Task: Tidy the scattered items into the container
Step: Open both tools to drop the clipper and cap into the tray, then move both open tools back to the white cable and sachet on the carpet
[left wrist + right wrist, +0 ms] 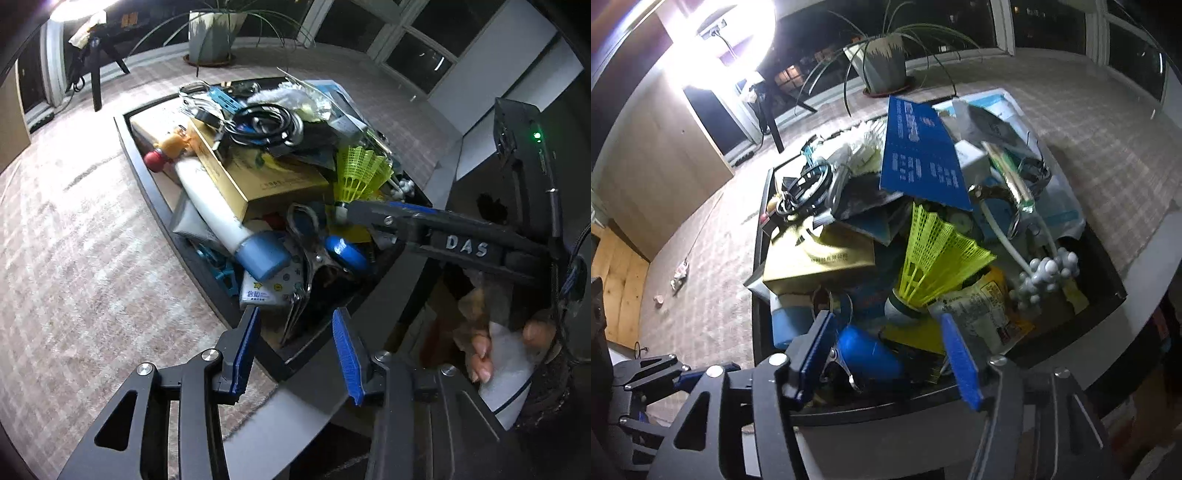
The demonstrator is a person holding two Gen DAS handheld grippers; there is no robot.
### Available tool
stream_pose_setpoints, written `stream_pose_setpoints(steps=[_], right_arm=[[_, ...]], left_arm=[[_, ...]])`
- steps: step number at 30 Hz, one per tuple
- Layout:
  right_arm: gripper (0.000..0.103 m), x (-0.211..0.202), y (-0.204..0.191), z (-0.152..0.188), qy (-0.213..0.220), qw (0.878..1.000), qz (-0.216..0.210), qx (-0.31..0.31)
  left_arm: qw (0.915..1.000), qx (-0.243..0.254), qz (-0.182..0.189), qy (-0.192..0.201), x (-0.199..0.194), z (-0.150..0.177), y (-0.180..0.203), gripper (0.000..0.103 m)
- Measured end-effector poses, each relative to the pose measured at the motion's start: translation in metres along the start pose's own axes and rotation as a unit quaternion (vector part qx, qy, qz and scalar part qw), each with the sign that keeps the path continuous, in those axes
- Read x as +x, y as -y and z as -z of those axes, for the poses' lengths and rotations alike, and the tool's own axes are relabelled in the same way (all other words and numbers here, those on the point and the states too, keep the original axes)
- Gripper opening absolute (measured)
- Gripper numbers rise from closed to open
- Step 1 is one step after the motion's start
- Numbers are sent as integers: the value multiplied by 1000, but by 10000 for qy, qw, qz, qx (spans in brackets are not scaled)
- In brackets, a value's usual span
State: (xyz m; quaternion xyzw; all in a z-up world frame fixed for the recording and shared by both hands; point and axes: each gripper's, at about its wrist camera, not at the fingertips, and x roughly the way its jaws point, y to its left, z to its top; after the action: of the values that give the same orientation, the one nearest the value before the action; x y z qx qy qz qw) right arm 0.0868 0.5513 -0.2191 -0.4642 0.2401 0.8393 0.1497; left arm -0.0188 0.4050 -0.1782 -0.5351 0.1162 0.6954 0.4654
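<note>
Left gripper point(295, 347) spread wide, nothing between the blue pads, hanging over the near corner of the dark rectangular container point(155, 192). Right gripper point(890, 354) also spread, nothing pinched, a round blue plastic piece point(868, 354) lying just below the gap. Inside the container, near to far: blue-capped white tube point(221, 218), neon-yellow plastic shuttlecock point(934, 254), gold cardboard box point(820, 258), coiled black cable point(262, 122), blue printed card point(919, 151) propped up tilted. Well beyond the container, potted plant point(884, 62) on the rug.
</note>
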Motion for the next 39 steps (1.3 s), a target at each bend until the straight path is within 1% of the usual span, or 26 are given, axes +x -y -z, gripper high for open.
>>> stream_pose_setpoints(steps=[8, 10, 16, 20, 23, 26, 28, 33, 36, 39], right_arm=[[58, -5, -1, -10, 30, 9999, -89, 132], [58, -4, -8, -12, 23, 9999, -120, 84], [58, 4, -45, -22, -5, 9992, -307, -241], [58, 16, -77, -31, -91, 9976, -438, -529], [58, 26, -99, -37, -184, 9957, -564, -708], [58, 36, -131, -42, -267, 9923, -691, -993], [58, 41, -151, -45, -298, 9898, -751, -1176], [58, 57, -206, -50, -423, 9808, -993, -1622], [58, 72, -239, -53, -573, 9740, -1168, -1853], [58, 91, -268, -57, -780, 9672, -1349, -2006]], left_arm=[[9996, -249, -96, 98, -14, 4, -22, 44], [9990, -354, -224, 122, -20, 6, -33, 44], [9953, -788, -516, 238, -39, 13, -73, 43], [9899, -1151, -734, 385, -59, 22, -108, 43], [9827, -1507, -952, 512, -75, 30, -140, 43], [9750, -1815, -1132, 606, -90, 40, -170, 43], [9680, -2058, -1265, 679, -102, 48, -192, 43], [9451, -2702, -1630, 845, -133, 71, -251, 43], [9341, -2990, -1725, 909, -150, 84, -285, 43], [9233, -3300, -1716, 957, -159, 95, -317, 43]])
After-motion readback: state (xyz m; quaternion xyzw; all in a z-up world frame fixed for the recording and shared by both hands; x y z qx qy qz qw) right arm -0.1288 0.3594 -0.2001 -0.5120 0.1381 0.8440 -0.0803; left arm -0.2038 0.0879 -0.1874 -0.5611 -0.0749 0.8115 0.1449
